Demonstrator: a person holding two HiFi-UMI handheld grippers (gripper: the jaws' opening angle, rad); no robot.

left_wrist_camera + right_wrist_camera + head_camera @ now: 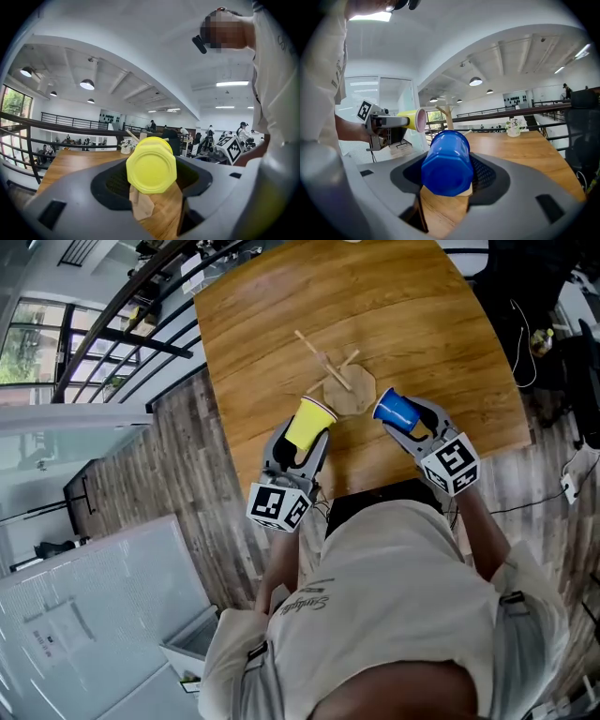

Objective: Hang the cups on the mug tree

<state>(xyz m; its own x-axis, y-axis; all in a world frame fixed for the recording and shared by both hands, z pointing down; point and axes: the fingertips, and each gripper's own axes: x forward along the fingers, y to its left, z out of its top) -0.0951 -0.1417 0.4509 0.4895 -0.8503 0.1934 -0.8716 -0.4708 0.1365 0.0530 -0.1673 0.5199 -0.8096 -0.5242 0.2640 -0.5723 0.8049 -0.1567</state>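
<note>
Nearly level, left gripper's (pixel 298 448) fingers (pixel 70 201) pinch yellow cup (pixel 310 422); right gripper's (pixel 412 424), blue cup (pixel 395 410).

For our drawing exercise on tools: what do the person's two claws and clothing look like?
The left claw and right claw have smooth grey shells with black textured pads inside. Each carries a white cube printed with black square markers. The person wears a pale short-sleeved shirt with dark script lettering.

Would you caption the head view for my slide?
Left hand-held gripper holds a yellow cup, right hand-held gripper a blue cup, facing the mug tree.
</note>
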